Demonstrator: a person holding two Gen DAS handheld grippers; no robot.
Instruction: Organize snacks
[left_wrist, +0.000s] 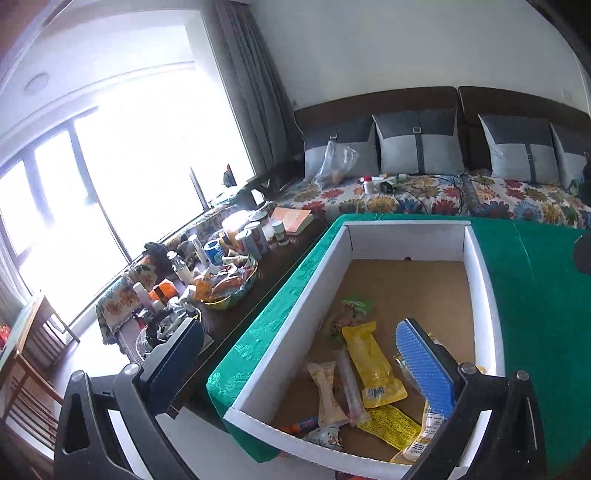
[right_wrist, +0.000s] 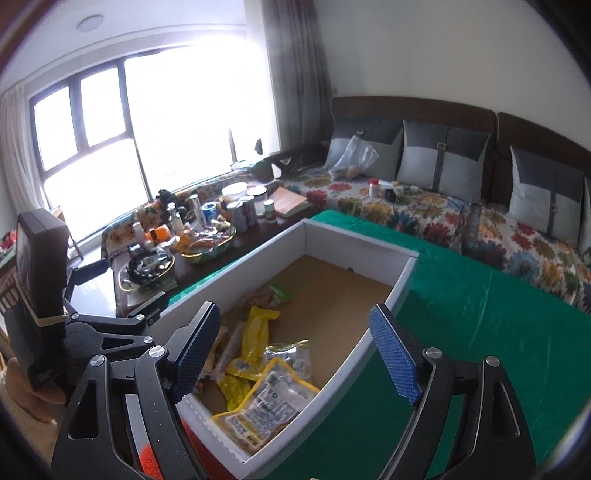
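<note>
— Both grippers, what do you see?
— On my left wrist view, the left gripper (left_wrist: 301, 363) has its jaws spread wide with nothing between the pads; it hangs over the near end of the white box (left_wrist: 484, 266), where the snacks (left_wrist: 373, 363) lie loose on the brown floor
— And the right?
— My right gripper (right_wrist: 295, 356) is parted too, empty, above the same box on the green cloth (right_wrist: 480, 314); yellow packets (right_wrist: 258, 328) sit inside, near its front wall

Left gripper (left_wrist: 306, 358) and right gripper (right_wrist: 295, 354) spread wide, empty, angled downward.
</note>
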